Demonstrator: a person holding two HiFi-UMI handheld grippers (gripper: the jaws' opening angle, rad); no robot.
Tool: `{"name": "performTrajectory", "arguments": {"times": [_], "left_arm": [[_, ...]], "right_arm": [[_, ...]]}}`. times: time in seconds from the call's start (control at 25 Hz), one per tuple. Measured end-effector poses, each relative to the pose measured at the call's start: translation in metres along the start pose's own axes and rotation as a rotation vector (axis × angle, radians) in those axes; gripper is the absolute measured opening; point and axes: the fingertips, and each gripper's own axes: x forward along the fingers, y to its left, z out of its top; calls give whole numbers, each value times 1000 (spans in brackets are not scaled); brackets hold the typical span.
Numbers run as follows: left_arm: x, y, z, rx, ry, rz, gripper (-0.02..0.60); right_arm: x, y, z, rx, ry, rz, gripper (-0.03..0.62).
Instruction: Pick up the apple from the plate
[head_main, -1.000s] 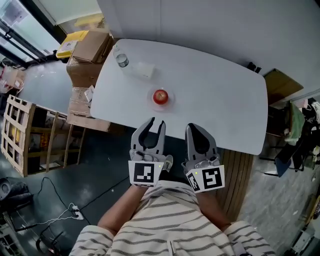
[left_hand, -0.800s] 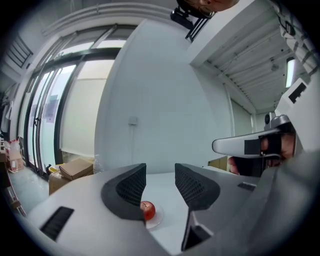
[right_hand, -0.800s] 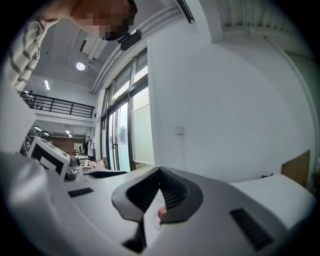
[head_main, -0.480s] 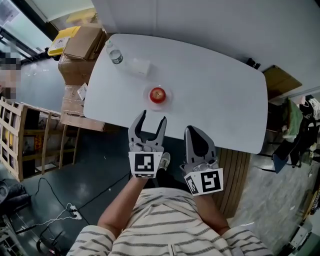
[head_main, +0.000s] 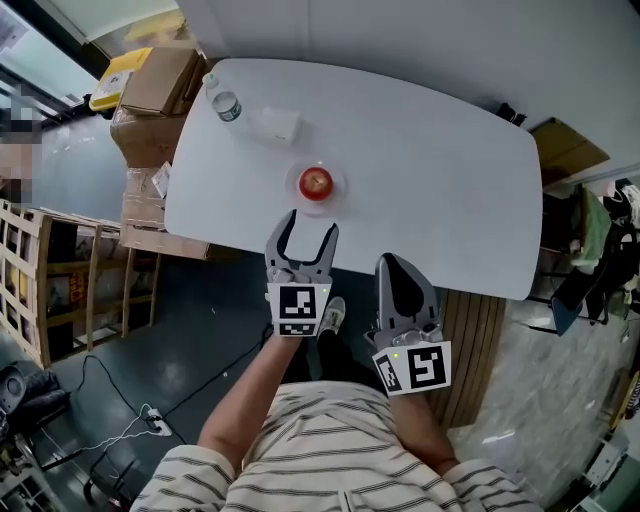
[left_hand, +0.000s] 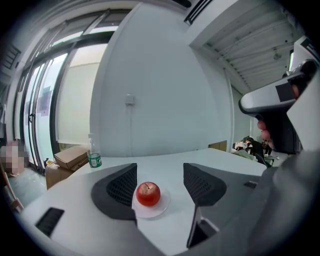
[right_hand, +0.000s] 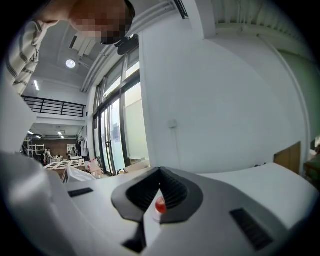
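A red apple (head_main: 316, 182) sits on a small clear plate (head_main: 338, 190) near the front edge of the white table (head_main: 430, 170). My left gripper (head_main: 310, 225) hovers at that edge, just short of the plate. Its jaws have just been opening and now stand wide, with nothing between them. In the left gripper view the apple (left_hand: 148, 194) and plate (left_hand: 162, 206) lie straight ahead, framed by the left gripper (left_hand: 159, 186). My right gripper (head_main: 392, 262) hangs shut to the right, off the table. In the right gripper view the apple (right_hand: 160, 205) shows through a slit below the right gripper (right_hand: 159, 192).
A water bottle (head_main: 222, 103) and a small clear box (head_main: 276, 125) stand at the table's far left. Cardboard boxes (head_main: 160, 80) are stacked beyond that corner, and a wooden frame (head_main: 40, 270) stands on the floor to the left. Chairs with clothing sit at the far right.
My left gripper's jaws have spread from nearly shut to wide open, and it has moved forward to the table edge below the plate. The right gripper has hardly shifted.
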Motion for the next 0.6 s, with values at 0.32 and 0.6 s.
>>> {"name": "performTrajectory", "arguments": {"times": [0.32, 0.6], "left_arm": [[29, 16, -29, 40, 45, -1, 316], [58, 21, -47, 64, 60, -4, 331]], "right_arm": [[8, 4, -14, 7, 23, -6, 11], [14, 1, -23, 3, 45, -30, 11]]}}
